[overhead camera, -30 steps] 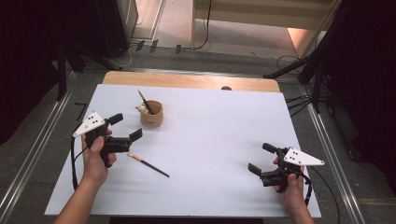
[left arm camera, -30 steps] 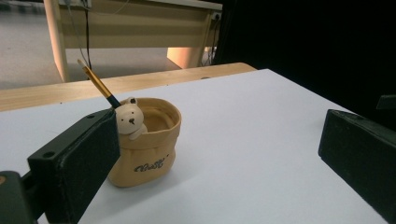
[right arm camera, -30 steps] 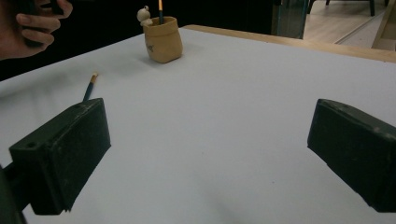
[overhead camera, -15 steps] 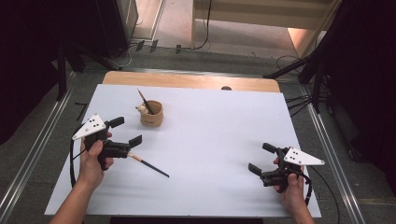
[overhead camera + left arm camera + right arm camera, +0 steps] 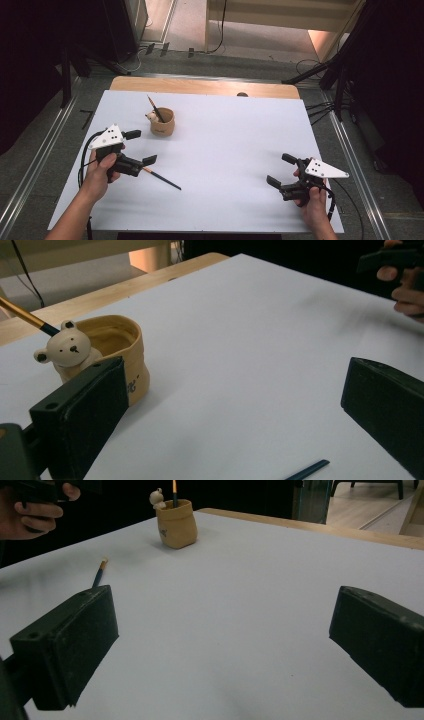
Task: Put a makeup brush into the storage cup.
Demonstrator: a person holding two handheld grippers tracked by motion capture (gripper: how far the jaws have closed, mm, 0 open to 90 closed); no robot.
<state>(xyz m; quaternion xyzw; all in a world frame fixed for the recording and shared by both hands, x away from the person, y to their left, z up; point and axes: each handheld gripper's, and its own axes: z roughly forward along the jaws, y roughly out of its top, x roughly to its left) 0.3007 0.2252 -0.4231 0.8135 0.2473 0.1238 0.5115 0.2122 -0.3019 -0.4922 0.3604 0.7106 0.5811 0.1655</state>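
Pencil: your left tongs hide its near-left end.
Tongs: left and right tongs released.
Room: bench middle open.

- The counter has a wooden top; a bare strip of wood shows along its far edge, upper middle of the high view.
- A white sheet covers nearly all of it.
- A tan pot with a small bear figure stands on the sheet, upper left.
- A dark pencil lies flat on the sheet, lower left.
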